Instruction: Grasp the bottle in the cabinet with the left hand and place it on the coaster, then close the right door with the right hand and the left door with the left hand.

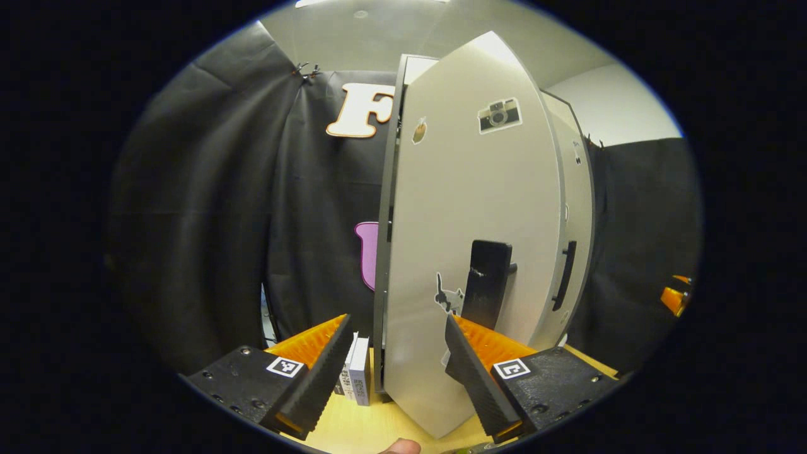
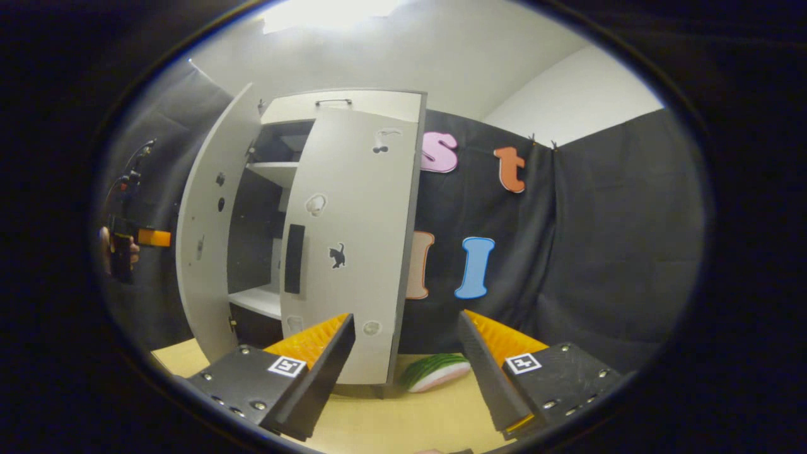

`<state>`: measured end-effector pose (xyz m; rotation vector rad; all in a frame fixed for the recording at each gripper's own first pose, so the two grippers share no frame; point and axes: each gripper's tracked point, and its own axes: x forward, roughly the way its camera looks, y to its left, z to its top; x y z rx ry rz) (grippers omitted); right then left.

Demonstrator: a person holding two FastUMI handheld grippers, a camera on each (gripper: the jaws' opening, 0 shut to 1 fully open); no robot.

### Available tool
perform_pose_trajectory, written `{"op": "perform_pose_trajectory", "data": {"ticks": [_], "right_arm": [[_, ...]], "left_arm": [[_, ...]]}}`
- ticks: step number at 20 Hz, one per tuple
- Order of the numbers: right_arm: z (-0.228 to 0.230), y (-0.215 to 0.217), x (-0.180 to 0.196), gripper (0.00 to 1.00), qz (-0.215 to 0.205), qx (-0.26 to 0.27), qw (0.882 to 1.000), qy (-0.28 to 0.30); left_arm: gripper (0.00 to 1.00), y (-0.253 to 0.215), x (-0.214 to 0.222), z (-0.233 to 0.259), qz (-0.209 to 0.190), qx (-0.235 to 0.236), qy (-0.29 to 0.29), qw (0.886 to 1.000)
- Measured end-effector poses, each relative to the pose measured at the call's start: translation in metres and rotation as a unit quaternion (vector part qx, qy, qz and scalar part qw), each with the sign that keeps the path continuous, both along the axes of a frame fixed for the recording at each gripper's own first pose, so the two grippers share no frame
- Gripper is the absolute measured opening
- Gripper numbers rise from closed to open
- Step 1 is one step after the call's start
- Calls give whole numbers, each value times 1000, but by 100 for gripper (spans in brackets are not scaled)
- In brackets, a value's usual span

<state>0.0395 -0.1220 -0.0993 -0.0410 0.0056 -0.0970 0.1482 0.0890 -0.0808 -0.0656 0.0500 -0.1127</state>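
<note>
Spread and empty, left tool [image 1: 396,353] faces the half-open left door [image 1: 470,252]; right tool [image 2: 406,359], also spread, sits before the nearly closed right door [image 2: 353,252]. Door-closing step; next, push both flush.

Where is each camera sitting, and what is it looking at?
Left gripper view: rides on the left claw, which is open, close up to the pale grey left cabinet door with its black handle; a fingertip peeks in below.
Right gripper view: rides on the open right claw, farther back, facing the grey cabinet with both doors ajar; the other claw and a hand show at far left.
Shared: the cabinet, its doors and the yellow wooden table.
</note>
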Motion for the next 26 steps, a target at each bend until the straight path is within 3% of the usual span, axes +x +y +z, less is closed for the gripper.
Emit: {"op": "perform_pose_trajectory", "data": {"ticks": [5,13,16,17,26], "right_arm": [[-6,6,-2,99,20,-8,1000,-8],[-27,7,6,100,13,11,1000,17],[-20,18,5,99,25,6,1000,18],[-16,22,4,99,29,4,999,17],[0,61,20,99,30,10,999,8]], "left_arm": [[94,-4,6,-4,40,19,-2,999],[94,-42,18,-9,15,30,14,999],[97,-48,18,-3,15,27,12,999],[93,-50,19,2,12,28,5,1000],[95,-46,19,10,-10,26,-13,1000]]}}
